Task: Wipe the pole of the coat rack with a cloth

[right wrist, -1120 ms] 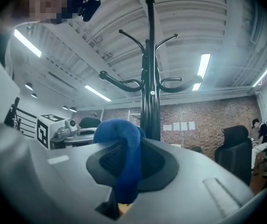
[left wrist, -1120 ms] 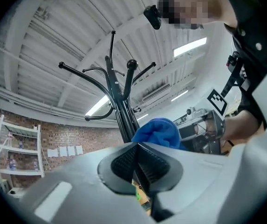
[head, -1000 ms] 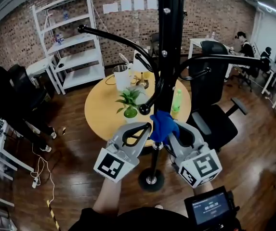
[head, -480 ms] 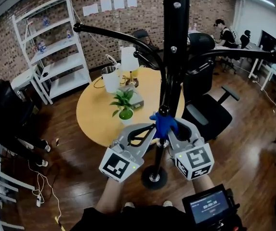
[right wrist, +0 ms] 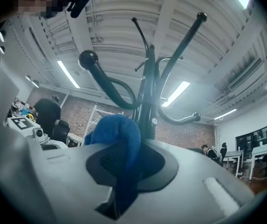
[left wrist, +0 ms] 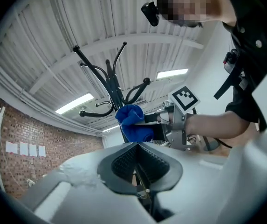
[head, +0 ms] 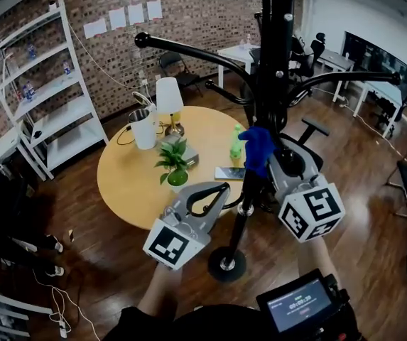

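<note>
The black coat rack pole (head: pixel 260 119) rises from its round base (head: pixel 226 265) in the head view. A blue cloth (head: pixel 258 148) is bunched against the pole about halfway up, and my right gripper (head: pixel 266 160) is shut on it. In the right gripper view the cloth (right wrist: pixel 117 141) hangs out between the jaws, with the pole (right wrist: pixel 147 101) just behind. My left gripper (head: pixel 216 192) is lower, shut with nothing seen between its jaws, its tips beside the pole. The left gripper view shows the cloth (left wrist: pixel 133 122) and pole (left wrist: pixel 116 92) above the left gripper (left wrist: pixel 137 160).
Curved rack arms (head: pixel 189 48) (head: pixel 345 80) reach out left and right above the grippers. Behind the pole a round wooden table (head: pixel 125 183) carries a plant (head: pixel 175 165), a lamp (head: pixel 165 98) and a green bottle (head: pixel 236 144). A white shelf (head: pixel 40 98) stands far left.
My right gripper has slid the blue cloth up the pole and a little to the right. The left gripper stays low beside the pole. The head view has swung round.
</note>
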Demonstrator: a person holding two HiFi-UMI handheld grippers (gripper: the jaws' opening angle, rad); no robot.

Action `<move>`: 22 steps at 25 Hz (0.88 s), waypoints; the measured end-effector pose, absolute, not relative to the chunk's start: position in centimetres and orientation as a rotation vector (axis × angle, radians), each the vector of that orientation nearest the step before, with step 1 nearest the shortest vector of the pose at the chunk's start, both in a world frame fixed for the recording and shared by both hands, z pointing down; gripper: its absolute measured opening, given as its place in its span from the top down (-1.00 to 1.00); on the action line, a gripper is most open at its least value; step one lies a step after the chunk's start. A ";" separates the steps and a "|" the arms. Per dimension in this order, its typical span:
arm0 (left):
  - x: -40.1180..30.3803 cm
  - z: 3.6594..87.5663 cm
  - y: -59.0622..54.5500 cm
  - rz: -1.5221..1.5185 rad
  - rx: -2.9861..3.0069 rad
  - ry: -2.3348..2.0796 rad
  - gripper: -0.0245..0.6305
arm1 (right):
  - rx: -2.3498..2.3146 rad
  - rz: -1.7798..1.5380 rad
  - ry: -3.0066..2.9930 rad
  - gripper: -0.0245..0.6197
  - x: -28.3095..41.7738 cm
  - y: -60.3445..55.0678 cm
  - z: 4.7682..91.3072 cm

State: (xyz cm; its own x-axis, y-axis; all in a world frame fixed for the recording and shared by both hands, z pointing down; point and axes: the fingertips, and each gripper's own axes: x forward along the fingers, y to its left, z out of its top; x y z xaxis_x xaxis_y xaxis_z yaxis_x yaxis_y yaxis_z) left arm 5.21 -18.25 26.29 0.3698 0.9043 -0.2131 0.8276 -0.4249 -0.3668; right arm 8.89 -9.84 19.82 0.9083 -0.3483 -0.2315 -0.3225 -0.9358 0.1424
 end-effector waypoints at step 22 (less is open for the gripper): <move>5.8 30.5 -15.6 0.441 -2.382 -1.568 0.92 | 2.766 0.337 -0.477 0.77 9.2 -10.6 38.8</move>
State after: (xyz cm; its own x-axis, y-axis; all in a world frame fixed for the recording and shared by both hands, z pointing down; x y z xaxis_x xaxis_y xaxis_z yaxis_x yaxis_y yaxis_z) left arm 5.80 -15.59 30.51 0.3732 0.9211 -0.1107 0.8435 -0.3866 -0.3728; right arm 9.21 -10.57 38.79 0.9167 -0.2852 0.2799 -0.3589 -0.8955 0.2630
